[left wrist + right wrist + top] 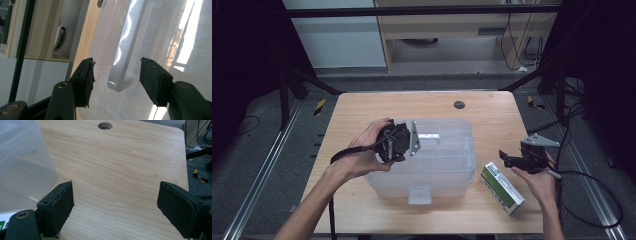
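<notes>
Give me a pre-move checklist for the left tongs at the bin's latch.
1. Left tongs open: ok.
2. Latch between the jaws: ok, lined up but not touched.
3. Bin lid shut: cannot tell.
4. Right tongs open and holding nothing: ok.
5. Box off the bin, on the table: ok.

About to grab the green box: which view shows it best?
The high view: the whole box lies on the table below the right gripper. The right gripper view catches a corner; the left gripper view faces the bin.
</notes>
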`<state>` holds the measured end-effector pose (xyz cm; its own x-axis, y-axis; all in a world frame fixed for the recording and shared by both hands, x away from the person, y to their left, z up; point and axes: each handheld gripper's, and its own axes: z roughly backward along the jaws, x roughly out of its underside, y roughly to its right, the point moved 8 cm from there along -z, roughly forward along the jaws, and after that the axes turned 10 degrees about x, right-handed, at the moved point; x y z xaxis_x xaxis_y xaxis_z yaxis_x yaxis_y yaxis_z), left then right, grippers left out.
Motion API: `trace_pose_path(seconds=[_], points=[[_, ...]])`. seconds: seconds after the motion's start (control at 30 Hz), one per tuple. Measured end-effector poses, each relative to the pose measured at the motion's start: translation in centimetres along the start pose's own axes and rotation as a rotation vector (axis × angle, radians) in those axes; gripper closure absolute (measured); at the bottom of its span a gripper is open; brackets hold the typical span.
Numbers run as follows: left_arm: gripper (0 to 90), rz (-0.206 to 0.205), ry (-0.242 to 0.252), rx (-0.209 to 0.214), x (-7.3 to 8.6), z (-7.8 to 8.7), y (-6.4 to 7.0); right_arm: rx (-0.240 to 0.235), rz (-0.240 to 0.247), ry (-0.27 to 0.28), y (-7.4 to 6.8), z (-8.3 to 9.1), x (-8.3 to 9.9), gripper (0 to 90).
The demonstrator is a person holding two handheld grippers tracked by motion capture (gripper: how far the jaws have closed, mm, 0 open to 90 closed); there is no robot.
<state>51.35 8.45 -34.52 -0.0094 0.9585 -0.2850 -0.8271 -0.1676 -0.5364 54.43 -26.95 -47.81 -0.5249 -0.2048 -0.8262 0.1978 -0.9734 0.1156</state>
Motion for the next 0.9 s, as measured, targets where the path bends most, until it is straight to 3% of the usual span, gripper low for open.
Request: trace_pose_path(seconds=[0.63,0.9], points=[[53.9,-0.031,-0.034,-0.008,0.0,-1.1,-0.1,-0.006,0.008,-0.006,-0.2,-0.1,0.1,14.5],[57.9,-0.065,-0.049,-0.015,-0.3,-1.4,-0.1,-0.009,0.007,-0.011,-0.3,-0.2,0.2,14.6]])
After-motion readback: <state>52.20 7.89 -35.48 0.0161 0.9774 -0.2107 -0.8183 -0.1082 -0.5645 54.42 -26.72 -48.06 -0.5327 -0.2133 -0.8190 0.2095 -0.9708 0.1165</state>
